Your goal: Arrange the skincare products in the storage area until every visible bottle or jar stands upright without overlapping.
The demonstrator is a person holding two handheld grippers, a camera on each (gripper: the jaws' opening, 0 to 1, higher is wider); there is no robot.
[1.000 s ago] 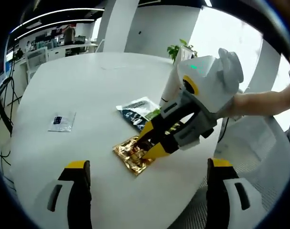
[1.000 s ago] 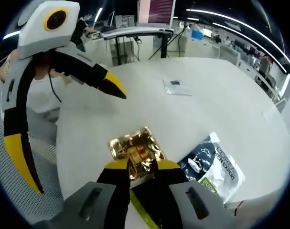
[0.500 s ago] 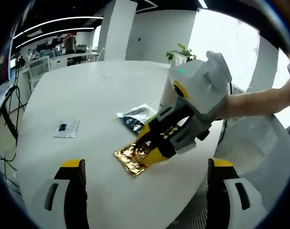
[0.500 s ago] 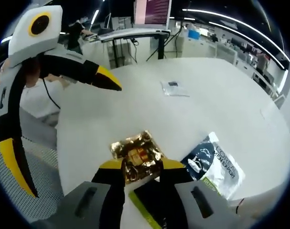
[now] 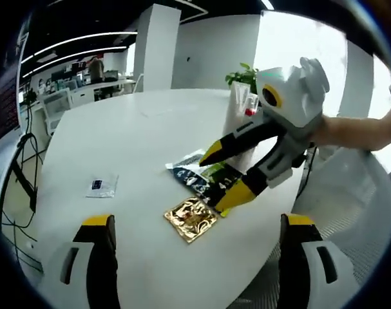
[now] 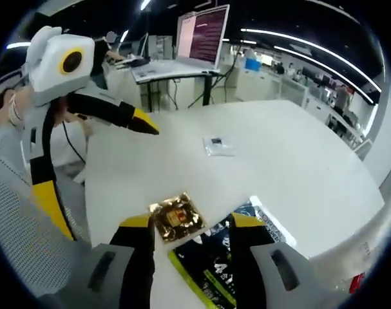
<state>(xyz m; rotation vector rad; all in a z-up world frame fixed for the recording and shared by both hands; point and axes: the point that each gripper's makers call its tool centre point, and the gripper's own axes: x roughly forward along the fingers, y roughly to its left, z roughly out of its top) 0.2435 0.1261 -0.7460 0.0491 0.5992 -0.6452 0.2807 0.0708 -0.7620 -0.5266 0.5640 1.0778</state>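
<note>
A gold foil sachet lies flat on the white round table, near its front edge. Dark sachets with green and white print lie just behind it. My right gripper hangs open over those dark sachets, lifted off the table. My left gripper is open and held back from the gold sachet. In the right gripper view the gold sachet lies between and below my own open right gripper, beside the dark packets. The left gripper stands open at the left.
A small clear sachet lies alone further left on the table, also the small sachet. A plant and a small bottle stand at the table's far side. A desk with a monitor stands behind. A hand holds the right gripper.
The right gripper opened, let go of the gold sachet and lifted away. The sachet now lies flat on the table. Both cameras pulled back.
</note>
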